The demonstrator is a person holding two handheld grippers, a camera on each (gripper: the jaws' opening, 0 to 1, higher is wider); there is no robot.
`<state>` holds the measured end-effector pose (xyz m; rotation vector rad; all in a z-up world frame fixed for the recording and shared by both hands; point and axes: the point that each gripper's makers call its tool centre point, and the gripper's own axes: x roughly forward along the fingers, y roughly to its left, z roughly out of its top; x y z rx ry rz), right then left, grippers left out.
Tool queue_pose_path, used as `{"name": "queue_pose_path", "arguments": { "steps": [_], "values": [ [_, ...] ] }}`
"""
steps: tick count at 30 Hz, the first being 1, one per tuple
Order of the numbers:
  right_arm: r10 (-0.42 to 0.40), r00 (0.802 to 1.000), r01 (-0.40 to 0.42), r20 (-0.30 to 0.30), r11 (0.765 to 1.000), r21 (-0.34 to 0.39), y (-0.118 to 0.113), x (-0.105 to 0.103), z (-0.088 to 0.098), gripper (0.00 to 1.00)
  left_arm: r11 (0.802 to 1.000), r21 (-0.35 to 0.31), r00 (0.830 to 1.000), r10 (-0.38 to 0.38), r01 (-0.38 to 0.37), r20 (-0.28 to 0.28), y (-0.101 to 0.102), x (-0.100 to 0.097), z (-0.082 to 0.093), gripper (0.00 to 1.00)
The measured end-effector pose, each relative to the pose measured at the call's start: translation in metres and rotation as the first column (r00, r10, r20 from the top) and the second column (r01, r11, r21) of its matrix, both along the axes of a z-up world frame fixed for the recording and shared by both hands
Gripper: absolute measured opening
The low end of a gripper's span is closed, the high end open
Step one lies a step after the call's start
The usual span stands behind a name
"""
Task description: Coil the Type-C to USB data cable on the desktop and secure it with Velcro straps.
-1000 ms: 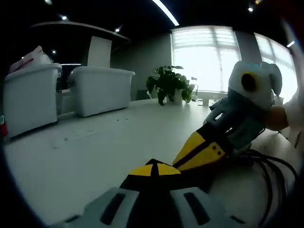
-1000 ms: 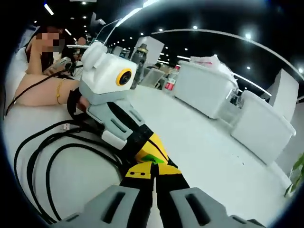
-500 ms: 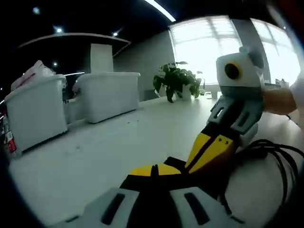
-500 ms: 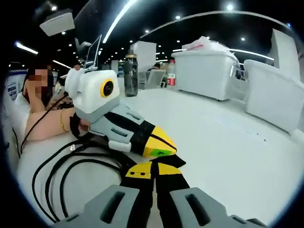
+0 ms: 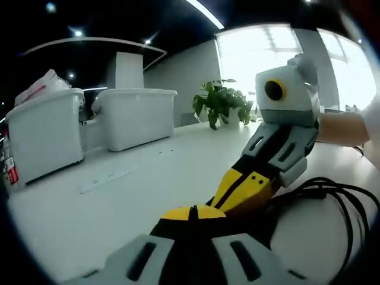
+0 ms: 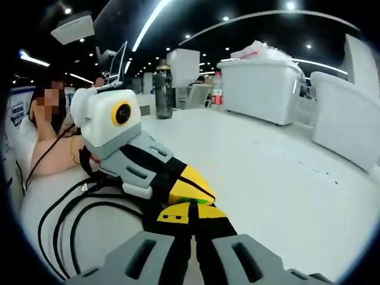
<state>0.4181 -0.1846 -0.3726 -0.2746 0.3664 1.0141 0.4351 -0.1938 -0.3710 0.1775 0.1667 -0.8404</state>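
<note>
Where the two grippers meet low over the white table (image 5: pixel 107 202), both pairs of yellow-and-black jaws are seen pressed together with no gap between them. In the left gripper view, the left gripper (image 5: pixel 191 211) has its closed tips at the bottom centre, and the right gripper (image 5: pixel 256 178) is laid in from the right, its yellow tip just beside and touching the left tips. In the right gripper view the same meeting is seen mirrored — the right gripper's own tips lie at the bottom centre and the left gripper's tip comes in from the left, just above them.

Whether anything is pinched between either pair cannot be told, since the tips cover each other.

The black Type-C to USB data cable (image 6: pixel 65 219) is seen lying on the table in several loose loops to the left of the right jaws, running under the left gripper's body. From the left gripper view the black loops (image 5: pixel 332 196) are seen to the right of the jaws — behind the right gripper.

Beyond the jaws, two white plastic storage bins (image 5: pixel 133 116) and a green potted plant (image 5: pixel 222 107) are seen standing on the far part of the table.
</note>
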Motion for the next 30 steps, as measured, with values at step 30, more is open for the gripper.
{"name": "queue_pose_path", "arguments": {
  "steps": [30],
  "values": [
    [0.04,0.993,-0.03,-0.115,0.995,0.093,-0.002,-0.003,-0.005,0.0,0.999,-0.025,0.999,0.029,-0.029,-0.012,0.004,0.002,0.0,0.03]
  ]
}}
